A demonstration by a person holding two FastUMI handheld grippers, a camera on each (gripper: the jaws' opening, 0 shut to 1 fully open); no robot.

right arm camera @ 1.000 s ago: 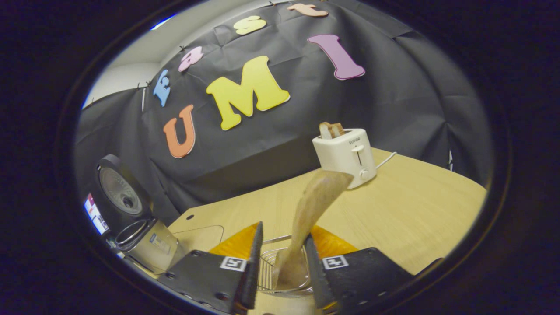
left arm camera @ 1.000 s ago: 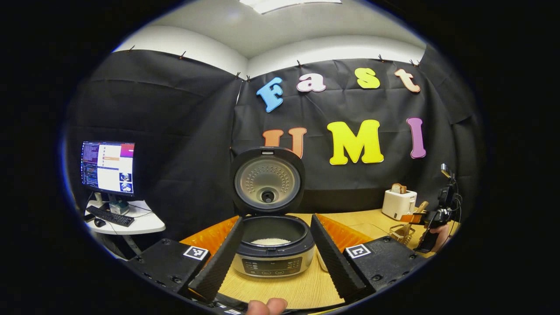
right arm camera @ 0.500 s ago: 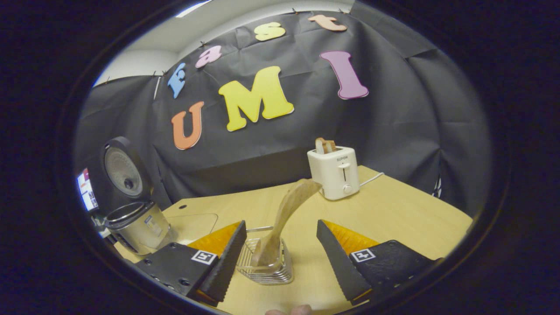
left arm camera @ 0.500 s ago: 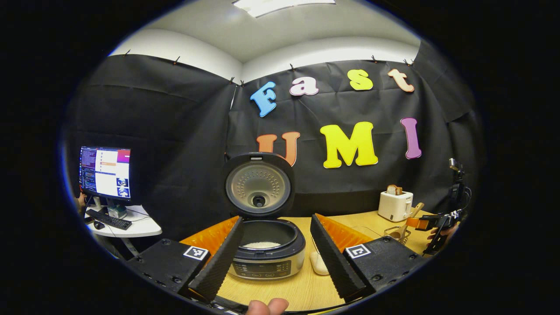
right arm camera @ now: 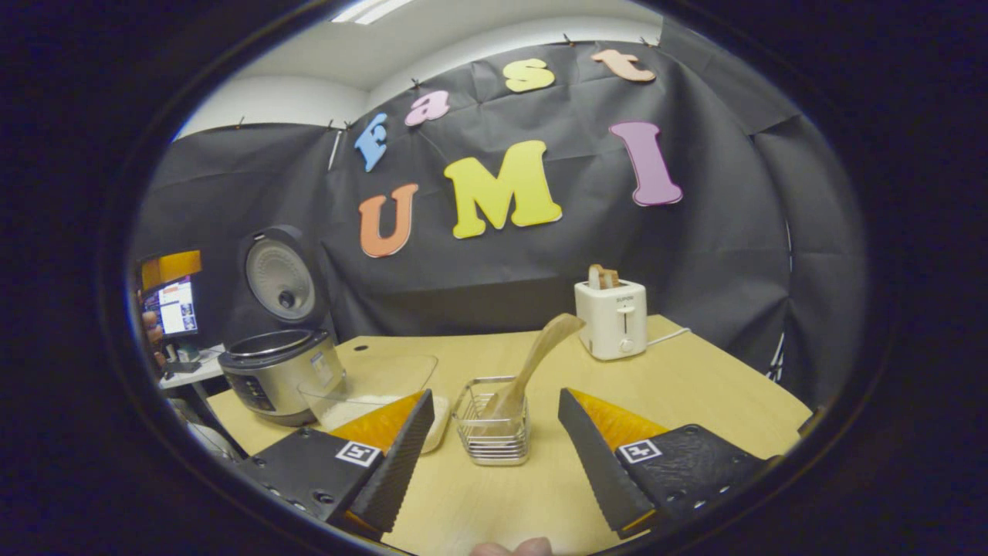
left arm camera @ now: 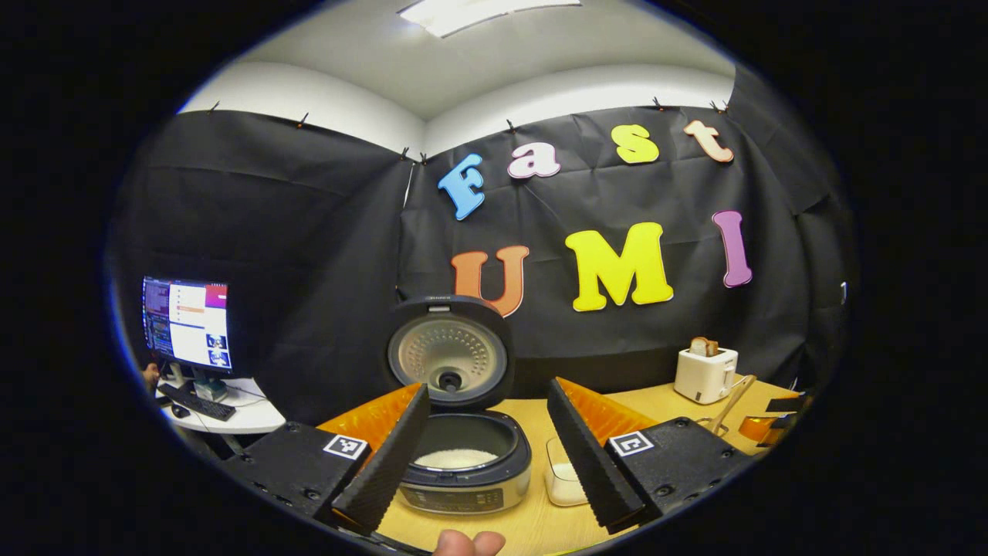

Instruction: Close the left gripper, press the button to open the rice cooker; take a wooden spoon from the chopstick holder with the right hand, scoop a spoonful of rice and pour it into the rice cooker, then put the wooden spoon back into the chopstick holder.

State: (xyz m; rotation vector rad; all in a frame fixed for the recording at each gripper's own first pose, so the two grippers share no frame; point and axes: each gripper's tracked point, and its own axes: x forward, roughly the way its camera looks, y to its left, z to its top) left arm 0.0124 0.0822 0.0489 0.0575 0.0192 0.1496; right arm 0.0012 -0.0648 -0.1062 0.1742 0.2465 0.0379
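Note:
The rice cooker (left arm camera: 463, 479) stands with its lid (left arm camera: 450, 351) raised and white rice in the pot. My left gripper (left arm camera: 488, 388) hangs open in front of it, touching nothing. In the right gripper view the wooden spoon (right arm camera: 540, 351) leans in the wire chopstick holder (right arm camera: 492, 423), bowl end down. My right gripper (right arm camera: 496, 394) is open and set back from the holder, apart from the spoon. The cooker (right arm camera: 282, 371) sits at the left there, with a clear container of rice (right arm camera: 370, 390) beside it. The spoon (left arm camera: 725, 403) also shows at the far right of the left gripper view.
A white toaster (right arm camera: 615, 318) with bread in it stands at the back of the wooden table (right arm camera: 695, 386), its cord trailing right. A side desk with a monitor (left arm camera: 185, 323) and keyboard is off to the left. The black cloth wall closes off the back.
My right gripper has opened, let go of the spoon and drawn back from the holder; the spoon stays in it. My left gripper has pulled back a little from the cooker.

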